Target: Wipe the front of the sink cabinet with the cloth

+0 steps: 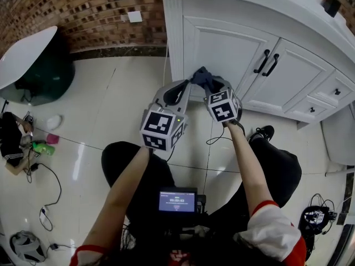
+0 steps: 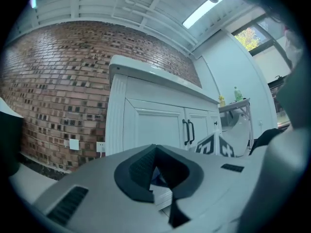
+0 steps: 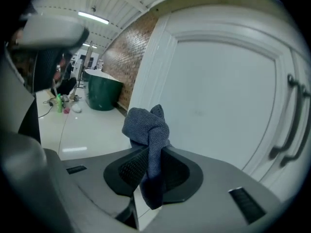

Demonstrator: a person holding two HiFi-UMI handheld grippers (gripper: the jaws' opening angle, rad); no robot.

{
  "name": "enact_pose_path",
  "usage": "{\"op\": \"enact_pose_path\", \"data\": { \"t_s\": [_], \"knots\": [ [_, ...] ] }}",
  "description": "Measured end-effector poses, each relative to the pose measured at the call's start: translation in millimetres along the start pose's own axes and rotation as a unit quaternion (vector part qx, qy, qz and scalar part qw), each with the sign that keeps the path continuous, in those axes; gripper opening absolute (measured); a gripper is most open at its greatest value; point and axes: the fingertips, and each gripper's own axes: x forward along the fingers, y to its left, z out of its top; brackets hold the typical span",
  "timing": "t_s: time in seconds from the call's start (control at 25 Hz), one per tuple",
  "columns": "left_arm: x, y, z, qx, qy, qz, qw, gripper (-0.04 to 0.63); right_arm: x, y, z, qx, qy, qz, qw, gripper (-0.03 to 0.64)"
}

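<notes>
The white sink cabinet fills the far side, and its left door panel looms right in front of the right gripper view. A dark blue-grey cloth is bunched up and pinched in my right gripper, which is shut on it. The cloth stands up out of the jaws, close to the lower left of the door; contact cannot be made out. My left gripper sits just left of it, shut with nothing in it, pointing at the cabinet.
Black door handles sit at the middle of the cabinet. A dark green tub with a white top stands at the far left by the brick wall. Bottles and cables lie on the tiled floor.
</notes>
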Motion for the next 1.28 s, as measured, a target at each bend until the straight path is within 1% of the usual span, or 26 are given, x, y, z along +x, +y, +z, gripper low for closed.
{"op": "enact_pose_path", "data": {
  "t_s": [0.08, 0.2, 0.28, 0.36, 0.52, 0.64, 0.72, 0.84, 0.96, 1.12, 1.28],
  "knots": [
    [3, -6, 4, 0.004, -0.006, -0.002, 1.0, 0.035, -24, -20, 34, -0.011, -0.028, -0.013, 0.999, 0.081],
    [9, -16, 10, 0.0, -0.013, -0.013, 0.9998, 0.035, -56, -49, 81, -0.017, -0.065, -0.032, 0.997, 0.081],
    [14, -25, 13, -0.007, -0.017, -0.022, 0.9996, 0.035, -73, -67, 103, -0.023, -0.083, -0.049, 0.995, 0.081],
    [19, -37, 24, -0.011, -0.028, -0.039, 0.9988, 0.035, -89, -83, 119, -0.027, -0.098, -0.063, 0.993, 0.081],
    [34, -58, 75, -0.015, -0.066, -0.077, 0.9948, 0.035, -116, -115, 146, -0.021, -0.133, -0.087, 0.987, 0.081],
    [45, -63, 112, -0.024, -0.084, -0.086, 0.9924, 0.035, -126, -129, 159, -0.012, -0.147, -0.102, 0.984, 0.081],
    [50, -62, 125, -0.028, -0.089, -0.083, 0.9922, 0.035, -122, -131, 157, -0.008, -0.144, -0.103, 0.984, 0.081],
    [52, -61, 120, -0.033, -0.08, -0.076, 0.9934, 0.035, -110, -125, 139, -0.004, -0.127, -0.095, 0.987, 0.081],
    [54, -60, 97, -0.045, -0.055, -0.072, 0.9948, 0.035, -93, -117, 112, 0.005, -0.105, -0.086, 0.991, 0.081],
    [50, -52, 58, -0.052, -0.026, -0.055, 0.9968, 0.035, -66, -97, 71, 0.015, -0.07, -0.073, 0.995, 0.081],
    [47, -45, 25, -0.076, -0.002, -0.041, 0.9963, 0.035, -35, -76, 21, 0.031, -0.031, -0.054, 0.998, 0.081]
  ]
}}
